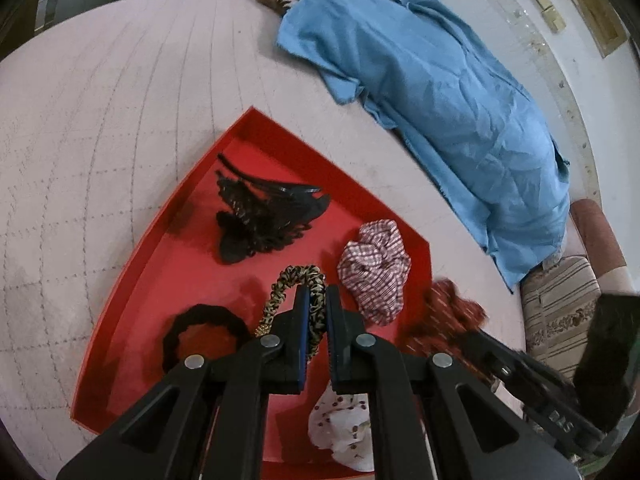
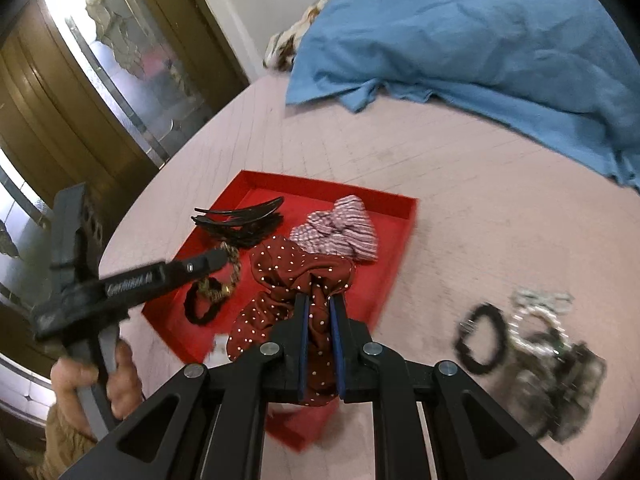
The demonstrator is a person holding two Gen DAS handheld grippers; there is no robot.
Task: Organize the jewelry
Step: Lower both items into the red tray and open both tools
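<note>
A red tray [image 1: 160, 272] lies on the pink bedcover and holds a black claw clip [image 1: 260, 216], a checked scrunchie [image 1: 376, 268], a black scrunchie [image 1: 200, 332] and a white flowered scrunchie [image 1: 340, 428]. My left gripper [image 1: 316, 292] is shut on a leopard-print scrunchie [image 1: 296, 276] just above the tray's near half. My right gripper [image 2: 319, 304] is shut on a dark red polka-dot scrunchie [image 2: 304, 280] that hangs over the tray's [image 2: 400, 248] near right part. In the right wrist view the left gripper [image 2: 216, 258] reaches in from the left, held by a hand [image 2: 88, 380].
A blue garment [image 1: 440, 100] covers the bed behind the tray. To the tray's right on the cover lie a black hair tie [image 2: 480, 340] and a blurred heap of several silvery and dark pieces [image 2: 552, 360]. A glazed wooden door [image 2: 100, 80] stands at the left.
</note>
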